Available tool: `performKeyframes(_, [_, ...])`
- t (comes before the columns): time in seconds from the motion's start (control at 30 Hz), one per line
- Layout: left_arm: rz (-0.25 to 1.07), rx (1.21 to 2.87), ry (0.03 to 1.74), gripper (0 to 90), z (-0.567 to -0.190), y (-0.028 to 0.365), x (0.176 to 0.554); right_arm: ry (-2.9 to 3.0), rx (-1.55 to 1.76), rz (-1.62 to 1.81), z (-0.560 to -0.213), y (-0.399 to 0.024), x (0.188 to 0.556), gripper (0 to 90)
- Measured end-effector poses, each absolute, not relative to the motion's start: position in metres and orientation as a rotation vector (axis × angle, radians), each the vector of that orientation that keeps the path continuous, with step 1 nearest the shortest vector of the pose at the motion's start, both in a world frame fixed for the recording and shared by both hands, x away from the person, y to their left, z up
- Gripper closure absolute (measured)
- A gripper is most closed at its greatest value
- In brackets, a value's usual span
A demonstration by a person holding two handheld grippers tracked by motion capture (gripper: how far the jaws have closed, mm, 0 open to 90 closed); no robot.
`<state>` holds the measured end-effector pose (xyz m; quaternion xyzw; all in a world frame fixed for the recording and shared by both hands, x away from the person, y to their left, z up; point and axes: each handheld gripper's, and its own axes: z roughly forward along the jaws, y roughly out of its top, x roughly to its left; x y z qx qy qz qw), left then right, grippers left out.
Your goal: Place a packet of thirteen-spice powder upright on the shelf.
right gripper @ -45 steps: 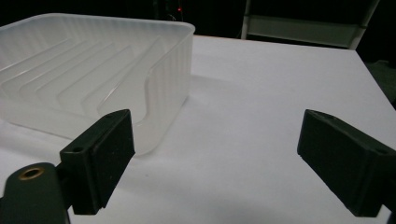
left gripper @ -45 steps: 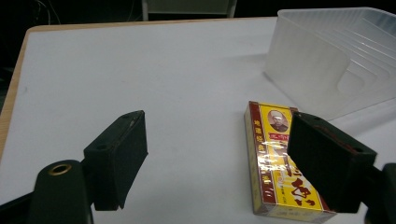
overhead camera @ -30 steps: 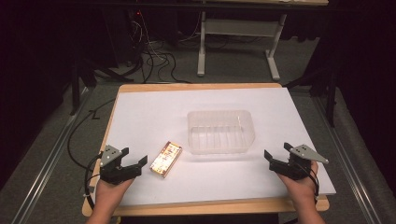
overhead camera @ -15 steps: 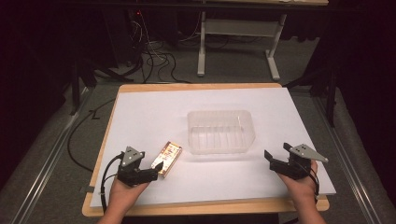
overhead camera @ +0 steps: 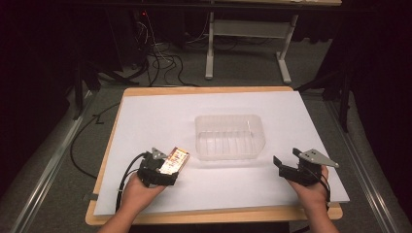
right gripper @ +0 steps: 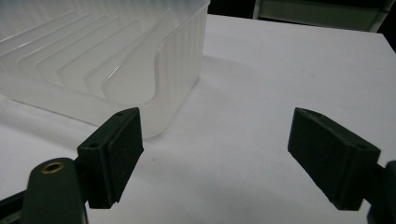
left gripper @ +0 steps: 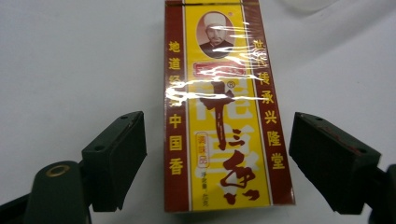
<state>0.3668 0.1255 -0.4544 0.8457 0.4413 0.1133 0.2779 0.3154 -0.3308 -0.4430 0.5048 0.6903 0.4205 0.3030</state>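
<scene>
A yellow and dark red box (overhead camera: 176, 159) with Chinese characters lies flat on the white sheet, left of a clear plastic tub (overhead camera: 229, 118). My left gripper (overhead camera: 168, 168) reaches over the box's near end. In the left gripper view the box (left gripper: 224, 93) lies between the two jaws of the left gripper (left gripper: 217, 133), with a gap on each side. These jaws have just been closing, and the pads stand off the box. My right gripper (overhead camera: 283, 166) rests open at the front right of the sheet, with the right gripper (right gripper: 217, 137) holding nothing and the tub (right gripper: 177, 60) just ahead to its left.
The white sheet (overhead camera: 145, 116) covers a wooden table (overhead camera: 209, 215). Cables (overhead camera: 155, 63) and a grey desk frame (overhead camera: 243, 29) lie on the floor beyond the far edge. A metal rail (overhead camera: 43, 179) runs along the left side.
My left hand has slid right, from the sheet's front left corner up to the box, so its jaws now straddle the box's near end. The right hand has stayed put.
</scene>
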Motion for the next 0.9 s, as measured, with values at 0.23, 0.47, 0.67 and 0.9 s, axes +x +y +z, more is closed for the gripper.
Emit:
performKeyframes(0.23, [0.210, 2.433, 1.234, 21.5, -0.452, 0.108, 0.383, 1.836, 1.331, 1.117, -0.443, -0.332, 0.316, 18.3])
performKeyframes(0.47, [0.147, 2.535, 1.251, 24.7, -0.445, 0.101, 0.397, 1.827, 1.339, 1.117, -0.441, -0.335, 0.315, 18.5])
performKeyframes(0.67, [0.112, 2.561, 1.263, 27.9, -0.450, 0.101, 0.403, 1.832, 1.341, 1.114, -0.442, -0.335, 0.315, 18.6])
performKeyframes(0.9, [0.130, 2.570, 1.254, 30.9, -0.449, 0.101, 0.402, 1.831, 1.345, 1.116, -0.442, -0.335, 0.315, 19.0])
